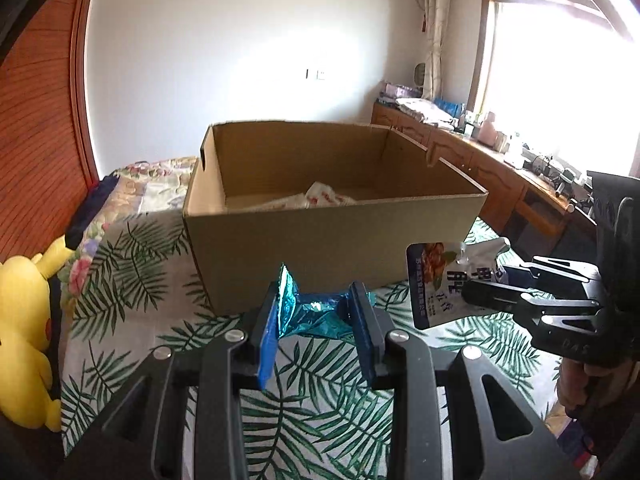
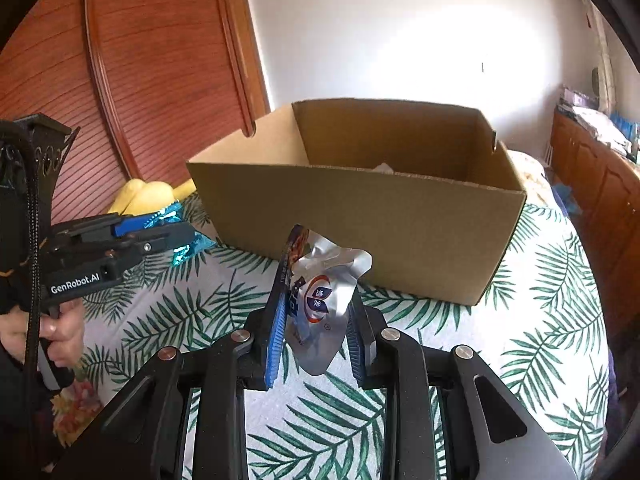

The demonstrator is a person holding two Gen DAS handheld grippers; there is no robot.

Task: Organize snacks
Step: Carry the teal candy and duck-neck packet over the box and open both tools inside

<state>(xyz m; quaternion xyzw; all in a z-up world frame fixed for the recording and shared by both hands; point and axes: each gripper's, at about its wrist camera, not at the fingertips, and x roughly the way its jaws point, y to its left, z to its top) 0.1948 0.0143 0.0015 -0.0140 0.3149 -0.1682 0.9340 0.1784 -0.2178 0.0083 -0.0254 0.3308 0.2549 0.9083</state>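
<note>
Facing left view only: desk (image 1: 496,168)

Daylight from the window (image 1: 560,80) at right, blown out; glare patch on the white wall (image 2: 400,40); strong fisheye bending, dark vignette corners; slightly soft focus.

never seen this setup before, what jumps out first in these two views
The open cardboard box dominates the middle of the leaf-print cloth, with a white packet lying inside. In front of it, the left claw grips a shiny blue wrapper, and the right claw grips a silver snack pouch. A yellow plush toy sits at the far left edge.
</note>
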